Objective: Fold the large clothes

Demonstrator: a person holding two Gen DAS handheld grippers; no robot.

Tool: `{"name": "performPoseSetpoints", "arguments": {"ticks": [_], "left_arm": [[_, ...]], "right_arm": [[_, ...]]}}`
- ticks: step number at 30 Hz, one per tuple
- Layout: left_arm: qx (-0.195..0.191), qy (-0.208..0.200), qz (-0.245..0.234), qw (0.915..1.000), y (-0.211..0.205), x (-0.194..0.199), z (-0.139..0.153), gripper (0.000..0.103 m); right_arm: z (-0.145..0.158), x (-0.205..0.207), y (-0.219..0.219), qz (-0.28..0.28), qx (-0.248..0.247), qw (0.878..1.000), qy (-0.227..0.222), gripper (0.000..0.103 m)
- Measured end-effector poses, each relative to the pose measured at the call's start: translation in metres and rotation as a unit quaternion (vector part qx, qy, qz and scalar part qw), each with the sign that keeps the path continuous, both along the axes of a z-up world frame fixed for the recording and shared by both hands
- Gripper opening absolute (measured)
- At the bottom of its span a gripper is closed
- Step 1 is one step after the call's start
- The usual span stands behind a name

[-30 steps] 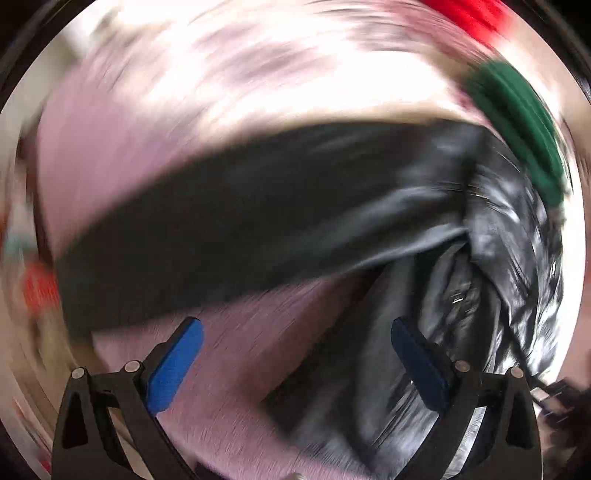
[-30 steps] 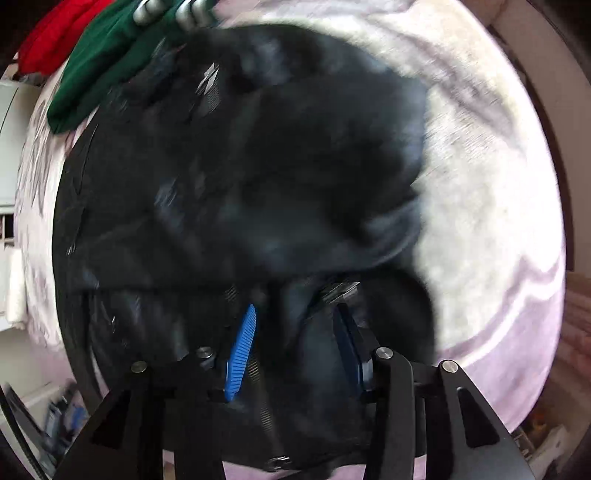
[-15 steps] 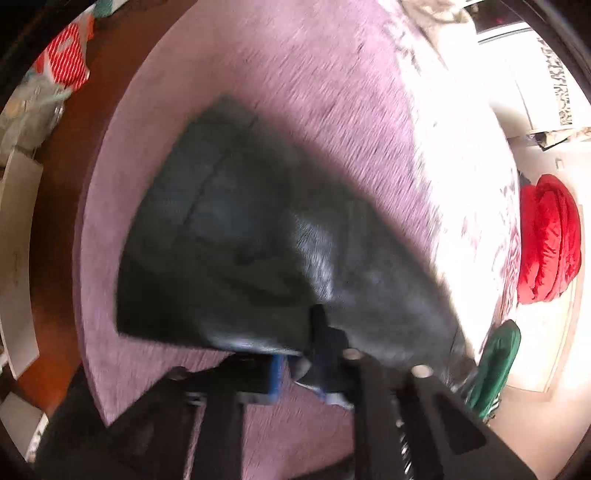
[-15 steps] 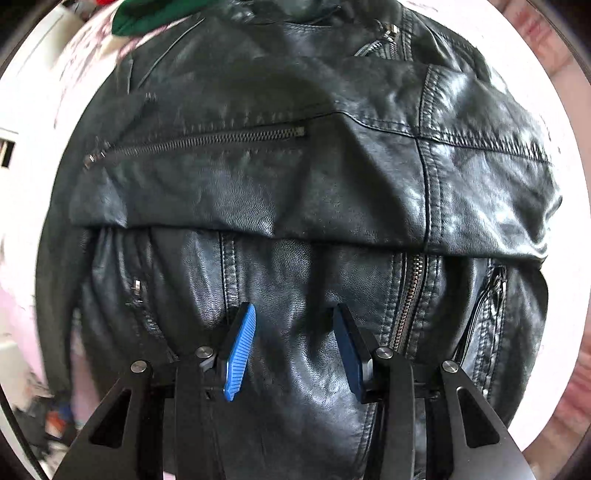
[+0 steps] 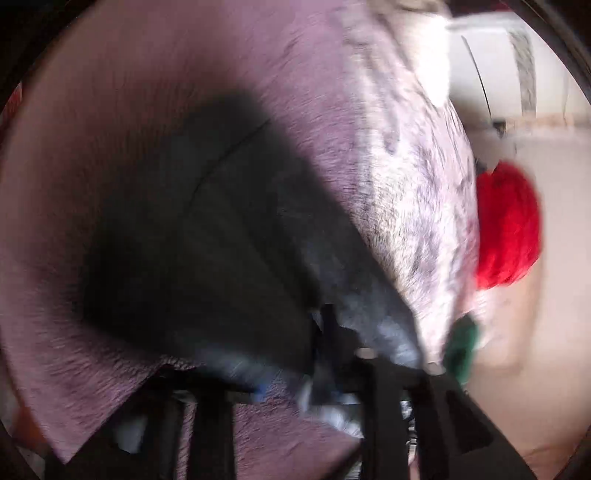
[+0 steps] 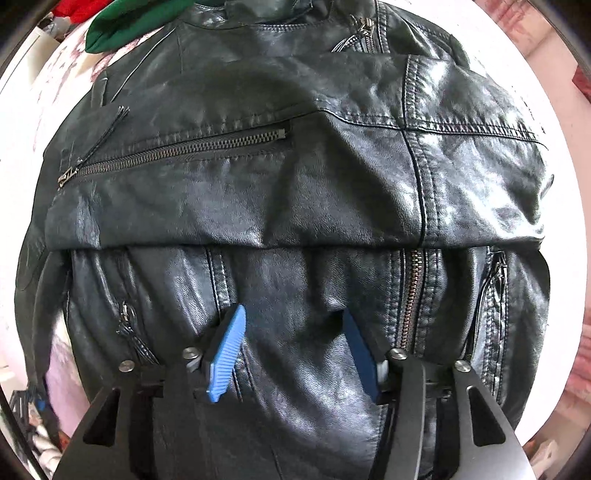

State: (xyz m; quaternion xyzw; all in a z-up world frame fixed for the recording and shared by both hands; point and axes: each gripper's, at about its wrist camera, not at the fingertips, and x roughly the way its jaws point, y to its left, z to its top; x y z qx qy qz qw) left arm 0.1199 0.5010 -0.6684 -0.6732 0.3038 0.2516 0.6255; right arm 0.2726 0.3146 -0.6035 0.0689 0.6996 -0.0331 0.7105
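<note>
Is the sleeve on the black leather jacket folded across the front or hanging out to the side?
Folded across: the sleeve lies as a band over the jacket front.

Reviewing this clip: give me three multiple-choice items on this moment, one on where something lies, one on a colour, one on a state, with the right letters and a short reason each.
1. Where does the green garment lie in the right wrist view?
A. beyond the jacket's collar end
B. between the gripper fingers
C. on top of the folded sleeve

2. What colour are the pads on the right gripper?
A. red
B. blue
C. yellow

3. How does the sleeve of the black leather jacket lie?
A. hanging off the bed
B. rolled into a ball
C. folded across the jacket's body

Answers:
1 A, it shows at the top left edge, past the collar.
2 B, both pads are blue.
3 C, the sleeve with its zip crosses the front as a band.
</note>
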Motion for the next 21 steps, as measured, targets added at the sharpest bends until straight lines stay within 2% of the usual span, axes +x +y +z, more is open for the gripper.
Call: {"name": "performPoseSetpoints", "arguments": {"ticks": [2,5,7,8,9,10,11,12,14,15,16,17,18,20,21], "left_arm": [[-0.01,-0.012,0.016,0.9997,0.0,-0.003,-0.002,0.033],[0.017,0.014,0.01,0.9997,0.003,0.008,0.006,0.033],[0.066,0.053,-0.002,0.9964,-0.007,0.023,0.023,0.03],[0.101,0.074,-0.014,0.9921,-0.021,0.032,0.032,0.02],[0.151,0.102,-0.034,0.9826,-0.024,0.041,0.047,0.01],[0.184,0.121,-0.052,0.9741,-0.026,0.051,0.059,0.01],[0.218,0.138,-0.072,0.9634,-0.033,0.055,0.07,0.007],[0.266,0.158,-0.099,0.9456,-0.04,0.069,0.086,0.007],[0.32,0.173,-0.135,0.9217,-0.049,0.092,0.106,0.006],[0.351,0.178,-0.156,0.9059,-0.056,0.107,0.119,0.005],[0.37,0.179,-0.169,0.8959,-0.061,0.104,0.127,0.005],[0.387,0.175,-0.185,0.8863,-0.065,0.121,0.139,0.005],[0.411,0.171,-0.203,0.8724,-0.074,0.131,0.155,0.005],[0.441,0.162,-0.233,0.8516,-0.095,0.141,0.169,0.004],[0.457,0.153,-0.255,0.8384,-0.109,0.141,0.181,0.004]], "right_arm": [[0.001,0.007,-0.004,0.0,0.0,1.0,-0.003,0.069],[0.015,0.009,-0.004,-0.007,0.006,1.0,-0.001,0.071],[0.018,0.01,0.002,-0.006,-0.009,1.0,-0.003,0.071],[0.019,0.017,0.004,0.002,-0.036,0.999,-0.004,0.071],[0.025,0.016,0.018,0.02,-0.089,0.996,-0.006,0.073],[0.028,0.032,0.027,0.034,-0.123,0.992,-0.012,0.08],[0.035,0.031,0.04,0.051,-0.155,0.986,-0.023,0.083],[0.04,0.033,0.048,0.066,-0.172,0.982,-0.031,0.083],[0.049,0.039,0.072,0.096,-0.206,0.972,-0.054,0.083],[0.053,0.038,0.082,0.106,-0.215,0.969,-0.064,0.083],[0.055,0.037,0.09,0.113,-0.22,0.966,-0.07,0.083],[0.06,0.035,0.099,0.119,-0.223,0.964,-0.079,0.084],[0.067,0.031,0.109,0.124,-0.227,0.962,-0.089,0.084],[0.08,0.029,0.106,0.129,-0.228,0.96,-0.099,0.084],[0.079,0.031,0.105,0.126,-0.22,0.962,-0.105,0.084]]}}
